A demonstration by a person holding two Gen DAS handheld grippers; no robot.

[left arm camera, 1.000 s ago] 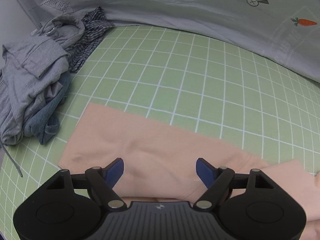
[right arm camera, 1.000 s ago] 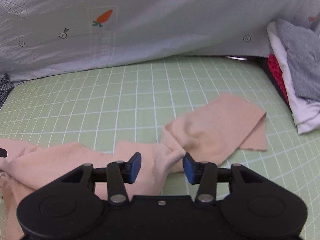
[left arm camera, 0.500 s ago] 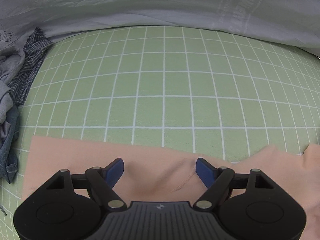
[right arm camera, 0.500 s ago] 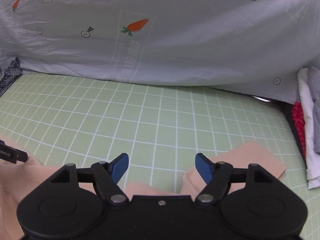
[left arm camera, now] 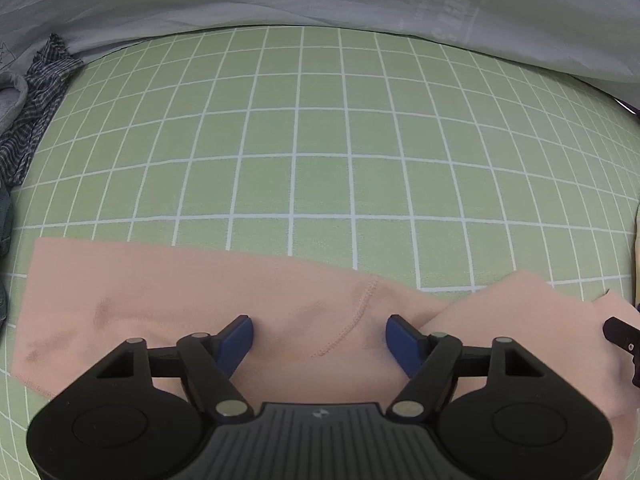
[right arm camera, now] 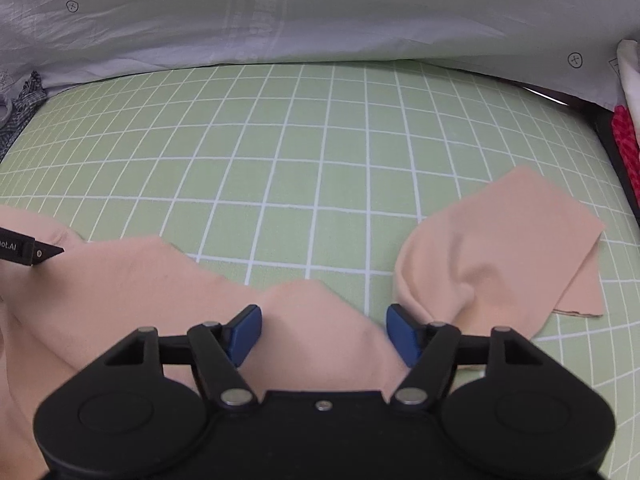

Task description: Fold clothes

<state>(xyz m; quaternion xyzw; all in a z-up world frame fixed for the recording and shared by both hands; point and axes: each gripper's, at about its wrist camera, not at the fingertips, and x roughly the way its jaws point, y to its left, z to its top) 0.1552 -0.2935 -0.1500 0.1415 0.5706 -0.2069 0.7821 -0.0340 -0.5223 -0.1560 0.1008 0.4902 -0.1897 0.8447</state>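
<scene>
Left gripper (left arm camera: pixel 320 334): jaws apart, closing over peach garment (left arm camera: pixel 168 300), pads clear of cloth | Right gripper (right arm camera: pixel 322 330): jaws apart, closing over same garment's bunched middle | Garment: lies across green grid mat (left arm camera: pixel 304 152), 1 end spread right.

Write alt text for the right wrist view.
The right tool, its blue-padded jaws closing with nothing yet pinched, hangs over a rumpled peach garment on a green grid mat. The left tool's tip pokes in at left; a printed white sheet lies behind.
</scene>
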